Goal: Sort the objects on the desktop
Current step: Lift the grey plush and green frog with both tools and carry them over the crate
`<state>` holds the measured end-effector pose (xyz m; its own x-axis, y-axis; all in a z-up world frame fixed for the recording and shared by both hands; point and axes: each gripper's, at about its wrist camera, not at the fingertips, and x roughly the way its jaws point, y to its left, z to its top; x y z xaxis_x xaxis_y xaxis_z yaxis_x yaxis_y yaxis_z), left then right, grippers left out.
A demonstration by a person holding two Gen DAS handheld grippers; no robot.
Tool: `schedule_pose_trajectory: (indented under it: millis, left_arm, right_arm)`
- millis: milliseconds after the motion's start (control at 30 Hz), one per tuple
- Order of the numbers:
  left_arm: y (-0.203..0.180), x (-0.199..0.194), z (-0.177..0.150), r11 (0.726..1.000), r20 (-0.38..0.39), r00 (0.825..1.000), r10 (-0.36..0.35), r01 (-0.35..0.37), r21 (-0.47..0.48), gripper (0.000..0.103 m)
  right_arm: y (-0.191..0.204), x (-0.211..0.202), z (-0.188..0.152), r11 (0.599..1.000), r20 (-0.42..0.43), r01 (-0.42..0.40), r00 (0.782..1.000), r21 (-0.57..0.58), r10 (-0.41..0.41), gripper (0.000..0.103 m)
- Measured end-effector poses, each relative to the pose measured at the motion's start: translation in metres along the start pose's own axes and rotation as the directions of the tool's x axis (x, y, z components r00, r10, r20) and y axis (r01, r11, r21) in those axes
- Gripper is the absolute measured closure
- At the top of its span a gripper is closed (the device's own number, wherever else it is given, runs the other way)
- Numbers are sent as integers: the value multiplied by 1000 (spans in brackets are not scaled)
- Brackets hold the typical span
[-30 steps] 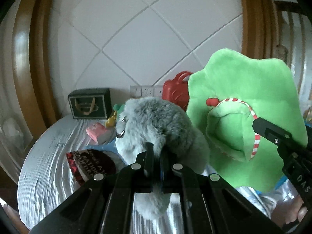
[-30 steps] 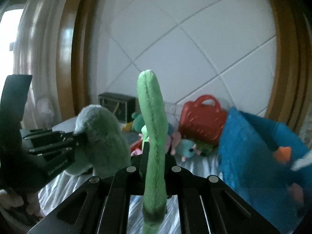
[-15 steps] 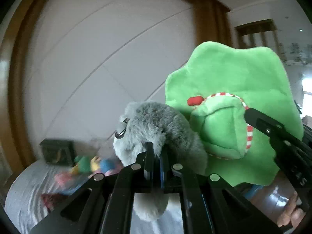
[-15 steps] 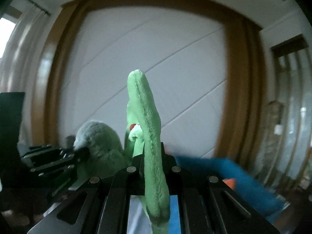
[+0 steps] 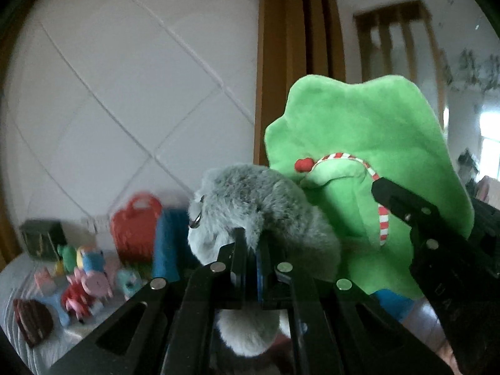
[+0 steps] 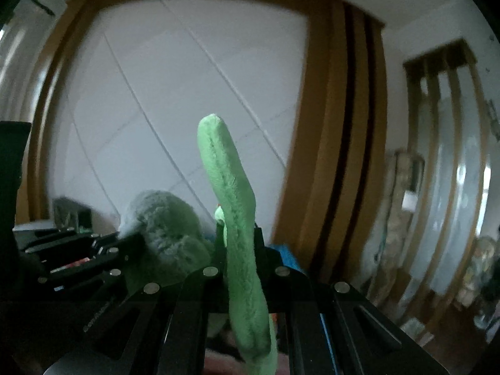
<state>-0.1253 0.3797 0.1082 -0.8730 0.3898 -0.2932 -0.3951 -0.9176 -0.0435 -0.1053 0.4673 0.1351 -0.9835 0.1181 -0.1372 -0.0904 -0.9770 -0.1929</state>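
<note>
In the left wrist view my left gripper (image 5: 251, 243) is shut on a grey fluffy plush toy (image 5: 265, 206) that has a metal ring on its side. It is held up in the air. Just to its right hangs a flat green plush toy (image 5: 368, 137) with a red-and-white striped trim, touching the grey one. The right gripper's black fingers (image 5: 403, 209) clamp it. The right wrist view shows the green plush (image 6: 231, 206) edge-on, standing up between the pads of my shut right gripper (image 6: 239, 243). The grey plush (image 6: 159, 222) and the left gripper (image 6: 125, 245) are close on its left.
A table with a white cloth (image 5: 18, 281) lies low on the left. On it are a red bag (image 5: 136, 222), a blue container (image 5: 167, 243), a dark box (image 5: 42, 237), several small toy figures (image 5: 87, 268) and a brown packet (image 5: 31, 318). Behind stand a tiled wall and a wooden frame (image 5: 281, 62).
Both grippers have risen and swung to the right, each still holding its plush. The table has slid to the lower left of the views and the wooden frame has come in.
</note>
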Motion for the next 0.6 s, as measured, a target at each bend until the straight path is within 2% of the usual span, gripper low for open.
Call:
schedule_pose_trajectory:
  millis: [100, 167, 300, 500, 567, 600]
  left_arm:
    - [-16, 37, -20, 999, -115, 993, 41, -40, 11, 99]
    - [-23, 60, -35, 997, -207, 976, 73, -70, 24, 99]
    - [-32, 84, -54, 995, -328, 939, 99, -94, 31, 99]
    - [-35, 99, -74, 992, -425, 896, 128, -125, 35, 97]
    - [-38, 99, -79, 991, -444, 886, 133, -128, 41, 95]
    - [-42, 96, -79, 991, -453, 882, 131, -124, 45, 88]
  right_arm:
    - [-31, 29, -31, 999, -87, -30, 996, 32, 32, 97]
    - [-42, 40, -50, 999, -133, -30, 990, 38, 35, 97]
    - [-63, 63, -91, 995, -240, -46, 969, 91, 66, 97]
    - [-82, 85, -135, 985, -371, -64, 921, 158, 119, 96]
    - [-87, 86, -139, 985, -401, -46, 910, 164, 109, 92]
    - [-89, 86, -140, 985, -411, -39, 905, 166, 105, 82]
